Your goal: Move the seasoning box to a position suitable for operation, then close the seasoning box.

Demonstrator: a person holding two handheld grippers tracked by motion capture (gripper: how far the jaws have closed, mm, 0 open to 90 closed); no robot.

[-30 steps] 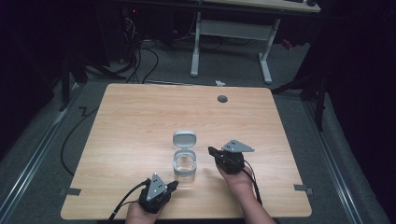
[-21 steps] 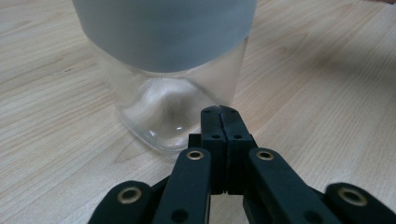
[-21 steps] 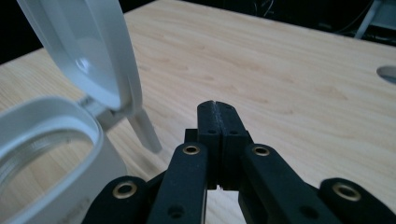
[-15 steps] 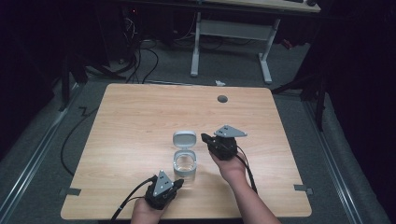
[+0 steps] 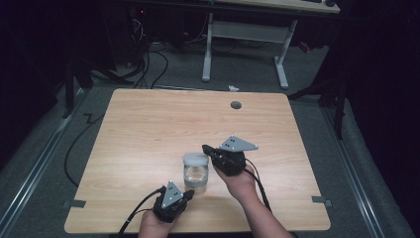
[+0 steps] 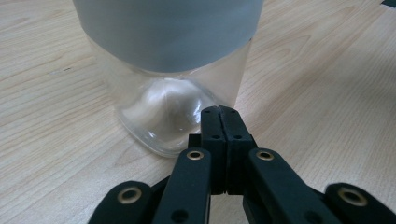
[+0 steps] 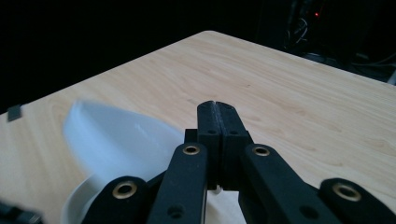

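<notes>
A clear glass jar with a pale flip lid (image 5: pixel 196 171) stands near the front of the wooden counter (image 5: pixel 148 129). The left hand-held gripper (image 5: pixel 187 194) rests pinched closed at its base — bracing it, I'd guess — while the right hand-held gripper (image 5: pixel 205 148), also closed and empty, hovers at the lid.

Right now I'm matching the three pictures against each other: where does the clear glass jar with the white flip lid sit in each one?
High view: the clear glass jar with the white flip lid stands at the table's near centre.
Left gripper view: upper centre, just beyond the shut claw.
Right gripper view: lower left, white lid raised beside the claw.
Shared landmark: the light wooden tabletop.
</notes>
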